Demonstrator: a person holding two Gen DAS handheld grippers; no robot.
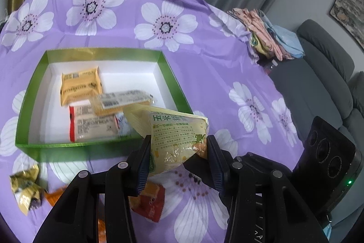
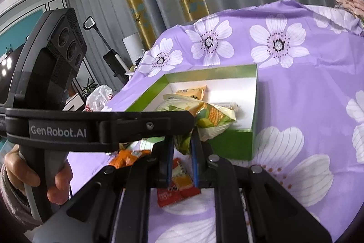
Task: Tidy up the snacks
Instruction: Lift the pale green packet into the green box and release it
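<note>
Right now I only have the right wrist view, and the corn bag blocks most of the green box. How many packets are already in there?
Observer: At least three show in the left wrist view. The green box holds a yellow packet, a clear barcoded packet and a red-and-white packet.
Operator: Anything loose on the far side of the left gripper?
Observer: Yes, a crumpled gold-wrapped snack lies on the flowered cloth, just off the box's near left corner.
</note>
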